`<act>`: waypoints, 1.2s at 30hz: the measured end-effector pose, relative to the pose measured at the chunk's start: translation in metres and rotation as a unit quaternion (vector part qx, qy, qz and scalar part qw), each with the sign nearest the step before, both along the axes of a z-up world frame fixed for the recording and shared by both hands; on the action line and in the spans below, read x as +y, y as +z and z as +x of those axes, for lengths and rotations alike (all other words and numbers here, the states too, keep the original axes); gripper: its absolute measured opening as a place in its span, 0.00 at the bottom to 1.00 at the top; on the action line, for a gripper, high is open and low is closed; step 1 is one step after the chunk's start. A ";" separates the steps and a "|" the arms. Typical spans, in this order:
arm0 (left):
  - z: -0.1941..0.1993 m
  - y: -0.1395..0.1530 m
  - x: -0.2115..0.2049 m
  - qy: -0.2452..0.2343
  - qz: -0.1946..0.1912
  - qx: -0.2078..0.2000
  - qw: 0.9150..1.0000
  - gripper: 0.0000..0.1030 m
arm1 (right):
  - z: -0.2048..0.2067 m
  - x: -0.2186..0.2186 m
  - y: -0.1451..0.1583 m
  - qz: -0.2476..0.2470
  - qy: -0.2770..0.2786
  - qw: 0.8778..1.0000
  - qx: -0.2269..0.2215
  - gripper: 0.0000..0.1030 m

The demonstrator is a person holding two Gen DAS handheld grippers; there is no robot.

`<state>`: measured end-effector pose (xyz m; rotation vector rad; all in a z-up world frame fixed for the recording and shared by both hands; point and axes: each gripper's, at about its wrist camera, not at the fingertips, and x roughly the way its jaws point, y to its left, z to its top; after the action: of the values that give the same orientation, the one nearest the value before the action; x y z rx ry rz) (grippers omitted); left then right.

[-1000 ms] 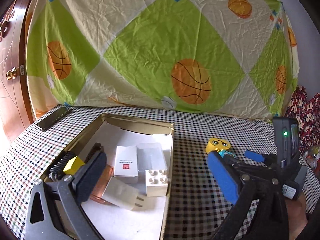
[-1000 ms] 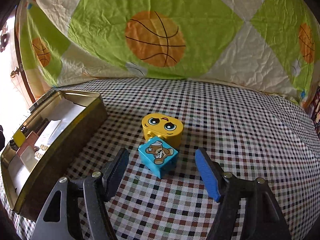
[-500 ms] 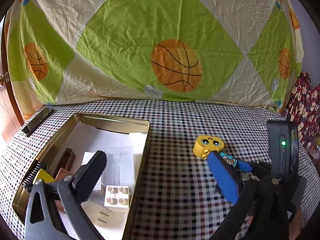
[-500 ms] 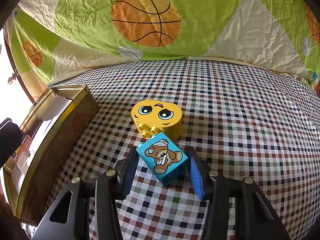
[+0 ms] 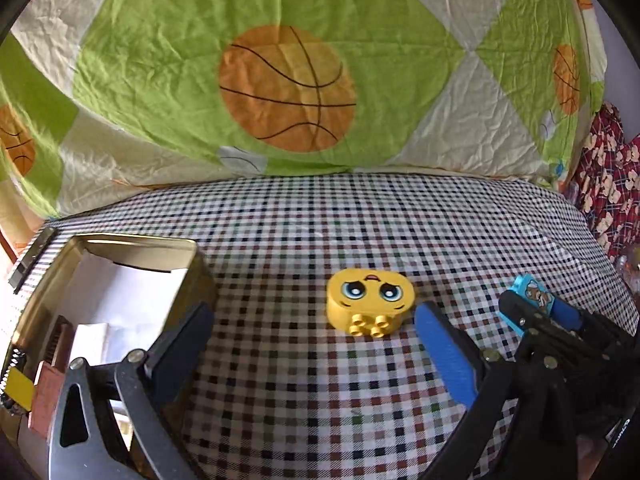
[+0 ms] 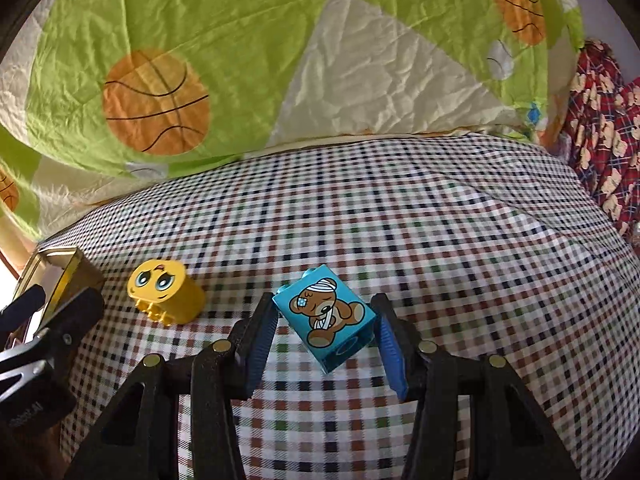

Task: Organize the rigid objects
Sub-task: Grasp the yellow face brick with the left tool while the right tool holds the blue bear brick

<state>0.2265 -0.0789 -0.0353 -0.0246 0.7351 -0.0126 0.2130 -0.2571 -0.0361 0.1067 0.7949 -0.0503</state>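
My right gripper (image 6: 326,330) has its fingers (image 6: 260,334) clamped on the blue block (image 6: 326,322), the one with a bandaged bear printed on its face. The pads press both sides of it. The block sits tilted in the grip, bear side up and facing the camera, and it looks raised off the checked cloth (image 6: 440,240), though I can't be sure of the gap. In the left wrist view the same block (image 5: 534,296) shows at the far right, pinched at the tip of the right gripper (image 5: 532,312).

My left gripper (image 5: 316,344) has its fingers (image 5: 446,354) wide apart with nothing between them but checked cloth (image 5: 320,220). The yellow block (image 5: 370,302) with the sad cartoon face lies on the cloth just beyond the fingertips, closer to the blue finger, studs pointing toward the camera. No contact with it. In the right wrist view the yellow block (image 6: 164,294) lies on the bench left of the blue block, apart from it.

The gold tin (image 5: 132,242) stands at the left, lid off, white paper lining inside. Small items lie at its near left end: a yellow piece (image 5: 18,390), a brown piece (image 5: 46,396), a white box (image 5: 90,344). The dark left finger overlaps the tin's right wall in view. A dark flat strip (image 5: 30,258) lies on the cloth at the tin's far left side.

Behind the bench hangs a green and cream sheet with basketballs (image 5: 280,92). Red patterned fabric (image 6: 604,120) is at the far right.
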 end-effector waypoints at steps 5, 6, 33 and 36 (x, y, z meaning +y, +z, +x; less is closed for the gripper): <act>0.022 -0.018 -0.010 -0.017 -0.011 0.030 0.999 0.99 | 0.002 -0.013 -0.005 0.009 -0.024 1.000 0.013 0.49; 0.026 -0.019 -0.011 -0.019 -0.013 0.031 0.999 0.99 | 0.003 -0.015 -0.005 0.010 -0.025 1.000 0.013 0.49; 0.033 -0.033 -0.003 -0.027 -0.044 0.059 0.997 0.62 | -0.010 -0.001 0.005 0.012 0.009 1.000 -0.018 0.49; 0.027 -0.030 0.001 -0.022 -0.043 0.050 0.998 0.62 | -0.013 0.002 0.006 0.015 0.016 0.999 -0.024 0.49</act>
<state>0.2534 -0.0784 -0.0654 -0.0916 0.8343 -0.0851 0.2001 -0.2554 -0.0302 0.1227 0.7486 -0.0062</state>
